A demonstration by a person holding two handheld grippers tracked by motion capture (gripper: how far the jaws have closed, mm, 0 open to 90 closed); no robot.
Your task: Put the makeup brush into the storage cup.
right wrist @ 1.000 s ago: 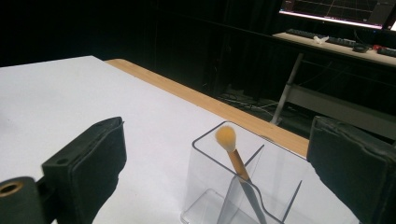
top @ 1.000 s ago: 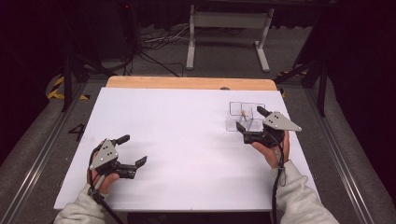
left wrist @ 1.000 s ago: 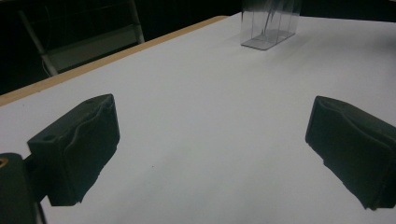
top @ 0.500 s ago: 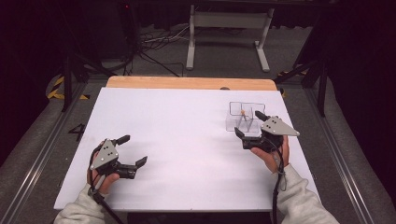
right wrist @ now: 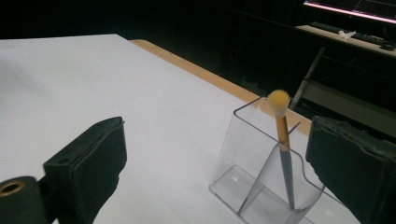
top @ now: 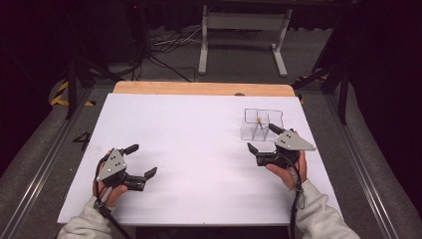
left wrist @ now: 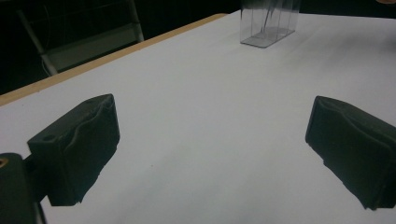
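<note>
A clear plastic holder [top: 261,124] with a divider stands at the back right of the white table [top: 199,144]. Upright in it is a brush [top: 259,120] with a yellow tip. My right gripper [top: 262,138] is open just in front of the holder, with nothing between its jaws. In the right gripper view the holder [right wrist: 252,186] and the brush [right wrist: 282,135] sit close ahead, toward the right jaw. My left gripper [top: 141,160] rests open near the front left of the table, empty. In the left gripper view the holder [left wrist: 268,23] is far off.
A wooden strip [top: 199,88] runs along the table's far edge. Beyond it a metal stand [top: 244,30] and cables [top: 164,45] are on the dark floor. Metal rails [top: 45,159] flank the table.
My right gripper has drawn back a little from the holder toward the front edge. The left gripper has barely moved.
</note>
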